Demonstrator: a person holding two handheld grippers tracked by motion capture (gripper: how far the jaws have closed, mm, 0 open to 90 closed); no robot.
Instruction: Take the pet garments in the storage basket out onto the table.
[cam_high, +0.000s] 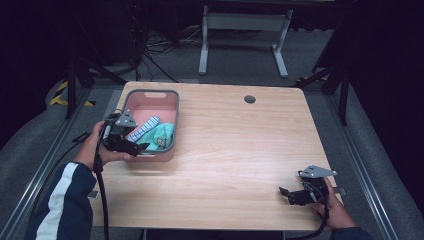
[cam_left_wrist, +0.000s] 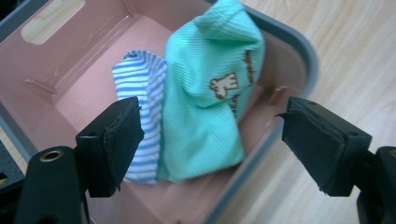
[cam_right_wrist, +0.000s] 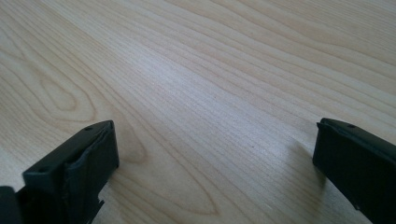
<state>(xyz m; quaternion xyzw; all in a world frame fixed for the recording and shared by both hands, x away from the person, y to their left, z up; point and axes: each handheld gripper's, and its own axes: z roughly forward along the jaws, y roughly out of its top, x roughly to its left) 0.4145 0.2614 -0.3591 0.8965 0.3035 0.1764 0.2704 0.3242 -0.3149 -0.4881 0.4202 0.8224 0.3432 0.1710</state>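
A pink basket with a grey rim (cam_high: 150, 95) (cam_left_wrist: 60, 51) stands at the table's back left. Inside it lie a mint-green cloth with a brown giraffe print (cam_high: 162, 136) (cam_left_wrist: 208, 93) and a blue-and-white striped cloth (cam_high: 144, 127) (cam_left_wrist: 142, 93), side by side. My left gripper (cam_high: 141, 147) (cam_left_wrist: 212, 144) hovers at the basket's near left corner, jaws open above the cloths, touching neither. My right gripper (cam_high: 284, 192) (cam_right_wrist: 215, 158) rests low near the table's front right corner, jaws wide open over bare wood.
The light wooden table (cam_high: 235, 150) (cam_right_wrist: 196, 70) has a round cable hole (cam_high: 250, 99) at the back. A white desk frame (cam_high: 245, 35) stands on the floor behind the table. Cables trail from both grippers off the front edge.
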